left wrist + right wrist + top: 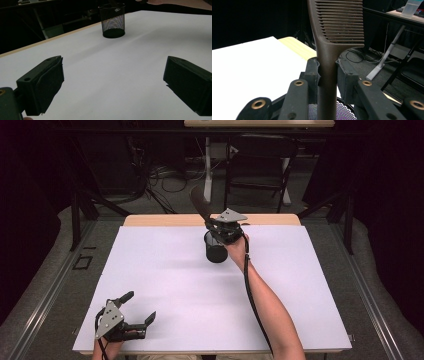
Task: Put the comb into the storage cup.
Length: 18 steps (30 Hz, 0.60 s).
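Observation:
A dark brown comb (199, 203) (337, 27) sticks up and back from my right gripper (220, 227) (327, 72), whose jaws are shut on its handle. The gripper hovers right over a black mesh cup (215, 247) (112, 21) standing at the far middle of the white table (165, 280); the cup's rim (347, 108) shows just below the jaws and the comb handle runs down toward it. My left gripper (136, 307) (112, 82) rests near the table's front left corner, open, with nothing between its jaws, pointing toward the cup.
A bare wooden strip (165, 220) edges the table's far side. Beyond it are a folding chair (260, 165), a white table leg (207, 170) and cables on the floor (165, 180). Another table with a clear plastic container (412, 7) stands farther back.

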### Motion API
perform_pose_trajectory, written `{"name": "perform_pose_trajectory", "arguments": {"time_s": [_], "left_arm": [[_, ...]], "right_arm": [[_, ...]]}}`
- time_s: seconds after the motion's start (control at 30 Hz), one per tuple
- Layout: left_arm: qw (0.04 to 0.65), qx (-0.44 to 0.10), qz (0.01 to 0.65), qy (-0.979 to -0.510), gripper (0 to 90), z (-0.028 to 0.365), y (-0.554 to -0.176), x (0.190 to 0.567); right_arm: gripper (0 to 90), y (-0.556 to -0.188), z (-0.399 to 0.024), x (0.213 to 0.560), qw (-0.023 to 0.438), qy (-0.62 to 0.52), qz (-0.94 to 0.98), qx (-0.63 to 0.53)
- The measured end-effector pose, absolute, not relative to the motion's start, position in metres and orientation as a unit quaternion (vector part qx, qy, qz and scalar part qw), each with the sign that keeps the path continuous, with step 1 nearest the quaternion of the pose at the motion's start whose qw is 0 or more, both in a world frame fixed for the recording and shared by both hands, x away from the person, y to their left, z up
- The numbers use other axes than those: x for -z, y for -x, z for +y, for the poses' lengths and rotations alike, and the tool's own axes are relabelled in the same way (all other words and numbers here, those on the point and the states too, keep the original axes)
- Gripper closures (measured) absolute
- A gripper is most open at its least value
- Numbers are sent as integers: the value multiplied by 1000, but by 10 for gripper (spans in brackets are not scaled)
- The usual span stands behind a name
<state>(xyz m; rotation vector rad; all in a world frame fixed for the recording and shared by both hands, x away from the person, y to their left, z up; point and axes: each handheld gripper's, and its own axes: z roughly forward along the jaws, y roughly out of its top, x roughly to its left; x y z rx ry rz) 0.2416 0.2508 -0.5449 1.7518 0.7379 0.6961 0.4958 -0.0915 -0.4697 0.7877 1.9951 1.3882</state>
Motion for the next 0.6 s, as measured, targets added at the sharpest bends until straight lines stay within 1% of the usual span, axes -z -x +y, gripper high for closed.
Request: {"name": "perform_pose_trajectory", "arguments": {"time_s": [0.43, 0.6], "left_arm": [[530, -290, 310, -734, 32, 251, -242, 545], [530, -292, 309, -734, 32, 251, -241, 545]], "right_arm": [[726, -497, -89, 477, 284, -296, 759, -506], [726, -498, -89, 479, 274, -299, 763, -504]]}}
